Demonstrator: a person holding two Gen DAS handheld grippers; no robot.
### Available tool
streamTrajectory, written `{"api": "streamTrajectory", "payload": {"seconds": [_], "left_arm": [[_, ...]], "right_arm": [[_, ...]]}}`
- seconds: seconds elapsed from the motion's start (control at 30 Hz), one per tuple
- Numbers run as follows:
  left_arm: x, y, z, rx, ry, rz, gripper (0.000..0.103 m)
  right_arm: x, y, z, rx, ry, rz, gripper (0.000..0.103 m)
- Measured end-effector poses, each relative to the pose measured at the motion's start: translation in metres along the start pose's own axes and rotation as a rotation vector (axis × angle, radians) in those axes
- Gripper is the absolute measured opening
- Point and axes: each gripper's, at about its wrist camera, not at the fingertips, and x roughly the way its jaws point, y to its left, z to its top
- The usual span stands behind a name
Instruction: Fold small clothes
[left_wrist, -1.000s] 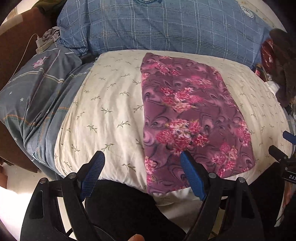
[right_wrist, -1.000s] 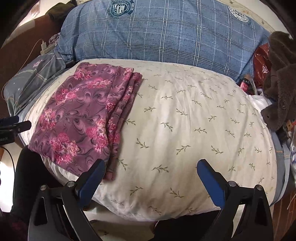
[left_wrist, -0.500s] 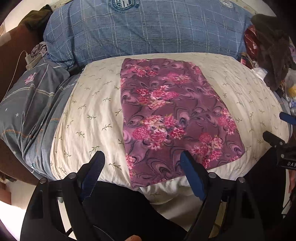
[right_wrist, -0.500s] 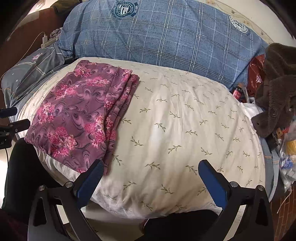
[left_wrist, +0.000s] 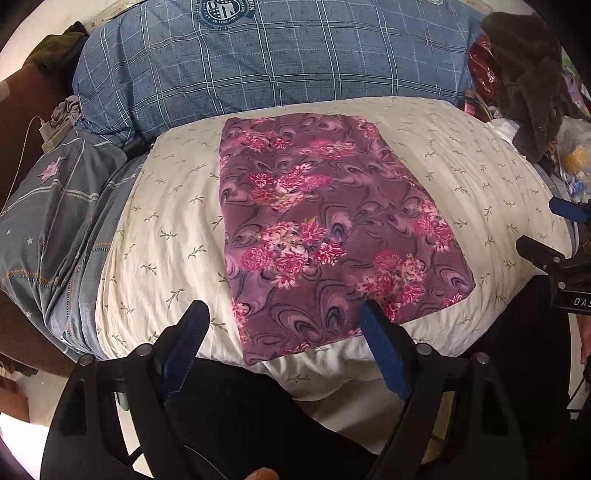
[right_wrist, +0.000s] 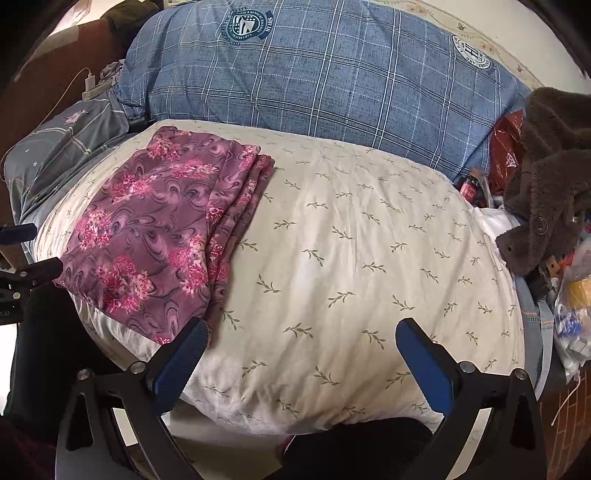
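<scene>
A purple garment with pink flowers lies folded flat into a long rectangle on a cream cushion with a leaf print. In the right wrist view the garment lies at the left of the cushion, its stacked folded edges facing right. My left gripper is open and empty, held just off the garment's near edge. My right gripper is open and empty over the cushion's near edge, to the right of the garment. Neither gripper touches the cloth.
A blue plaid pillow lies behind the cushion. A grey patterned pillow lies at the left with a charger and cable. A brown plush garment and cluttered bags sit at the right. Dark trouser legs fill the near foreground.
Both grippers have drawn back and risen a little from the cushion, so the garment sits further away and more centred in the left view. The garment has not moved. Both grippers stay open.
</scene>
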Motion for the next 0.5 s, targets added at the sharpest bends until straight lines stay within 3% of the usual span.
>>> {"api": "streamTrajectory", "payload": {"seconds": [0.1,0.4,0.5], "left_arm": [[0.001,-0.001,0.0,-0.003,0.007,-0.01,0.084],[0.001,-0.011,0.016,-0.034,0.041,-0.141,0.084],[-0.001,-0.017,0.02,-0.021,0.036,-0.138,0.084]], "right_arm": [[0.001,-0.001,-0.001,0.004,0.001,0.0,0.103],[0.005,-0.004,0.001,0.023,0.018,0.028,0.103],[0.004,-0.005,0.002,0.028,0.018,0.03,0.103]]}}
